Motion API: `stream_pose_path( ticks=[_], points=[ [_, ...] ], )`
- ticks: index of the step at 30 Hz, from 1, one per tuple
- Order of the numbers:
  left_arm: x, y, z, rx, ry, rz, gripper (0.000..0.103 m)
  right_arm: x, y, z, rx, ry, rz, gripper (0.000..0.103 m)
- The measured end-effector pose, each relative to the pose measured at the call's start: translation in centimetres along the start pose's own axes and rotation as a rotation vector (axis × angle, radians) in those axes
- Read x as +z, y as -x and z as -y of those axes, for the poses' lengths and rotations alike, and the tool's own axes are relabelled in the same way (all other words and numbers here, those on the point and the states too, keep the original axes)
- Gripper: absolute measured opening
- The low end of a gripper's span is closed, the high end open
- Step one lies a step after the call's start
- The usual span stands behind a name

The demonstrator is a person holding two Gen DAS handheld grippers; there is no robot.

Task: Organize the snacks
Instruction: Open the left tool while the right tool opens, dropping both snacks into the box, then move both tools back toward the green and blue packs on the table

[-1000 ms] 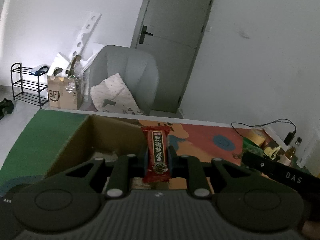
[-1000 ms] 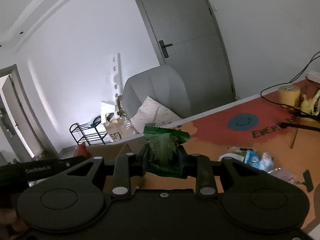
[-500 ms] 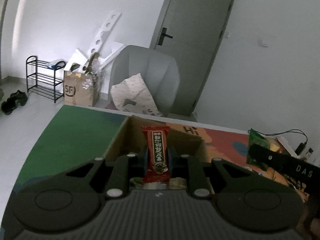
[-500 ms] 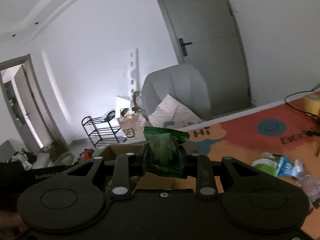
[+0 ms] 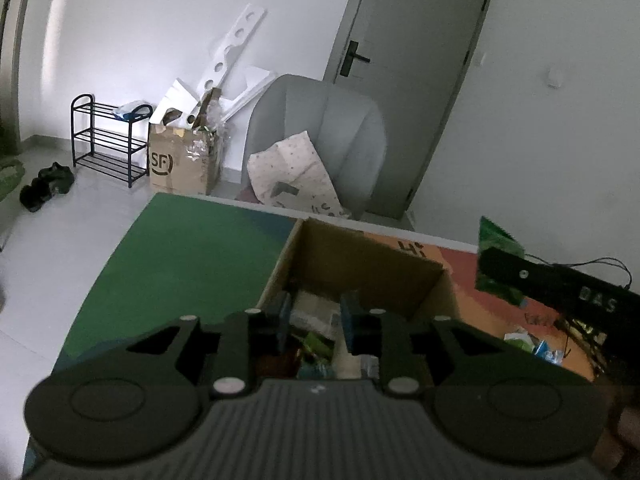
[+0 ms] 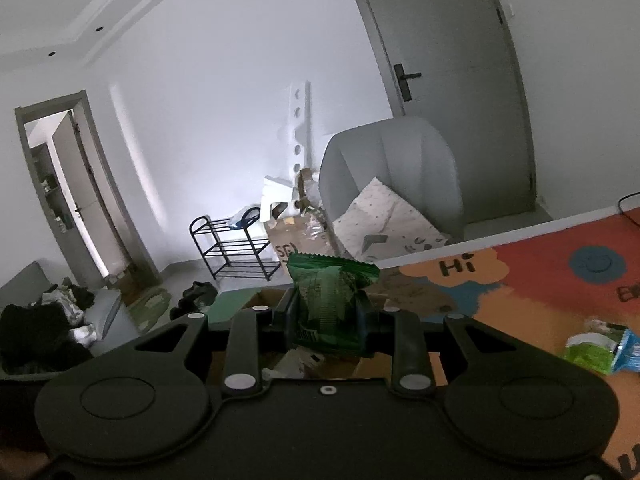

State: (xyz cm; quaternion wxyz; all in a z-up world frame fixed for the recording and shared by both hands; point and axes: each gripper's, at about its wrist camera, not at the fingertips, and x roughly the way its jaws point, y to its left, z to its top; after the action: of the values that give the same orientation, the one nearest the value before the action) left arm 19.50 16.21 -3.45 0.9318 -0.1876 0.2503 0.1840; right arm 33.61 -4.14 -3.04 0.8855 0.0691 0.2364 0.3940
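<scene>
While I hang over the cardboard box [image 5: 360, 264]:
Left gripper [image 5: 312, 320]: jaws have just been opening, nothing between them; the red bar is out of sight.
Right gripper [image 6: 326, 316]: clamped on the green snack packet [image 6: 330, 300].
Next, as I judge: carry the packet over the box mouth, then let go low.
Edges: box walls close; the other gripper alongside.
Room: the play mat [image 6: 540, 272] lies bare beyond; loose packets [image 6: 600, 346] well apart.

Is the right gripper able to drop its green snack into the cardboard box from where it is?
Probably yes. The right gripper holds the green snack at the cardboard box, whose top is open. The left gripper, jaws just opened and empty, hovers over the box and may crowd it.
</scene>
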Motion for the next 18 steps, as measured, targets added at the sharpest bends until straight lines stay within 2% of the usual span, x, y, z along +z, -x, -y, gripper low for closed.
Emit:
stream_pose_path(
  ticks=[3,6,8,11,16,18],
  points=[
    [0.3,0.0,-0.3,0.005,0.008,0.005,0.028,0.4,-0.6,-0.5,0.012,0.013,-0.016,0.03],
    [0.5,-0.1,-0.5,0.005,0.023,0.003,0.041,0.6,-0.9,-0.8,-0.01,0.006,-0.019,0.042],
    [0.5,0.1,-0.5,-0.001,0.025,0.011,0.054,0.5,-0.7,-0.6,-0.005,-0.008,-0.018,0.043],
    [0.5,0.2,-0.3,-0.004,0.021,0.022,0.067,0.3,-0.1,0.1,-0.017,-0.024,-0.021,0.043],
    [0.3,0.2,0.5,-0.017,0.022,0.03,0.08,-0.4,1.2,1.5,-0.05,-0.053,-0.028,0.044],
    [0.2,0.1,0.9,-0.021,0.02,0.028,0.083,-0.6,1.7,2.1,-0.061,-0.06,-0.027,0.049]
  ],
)
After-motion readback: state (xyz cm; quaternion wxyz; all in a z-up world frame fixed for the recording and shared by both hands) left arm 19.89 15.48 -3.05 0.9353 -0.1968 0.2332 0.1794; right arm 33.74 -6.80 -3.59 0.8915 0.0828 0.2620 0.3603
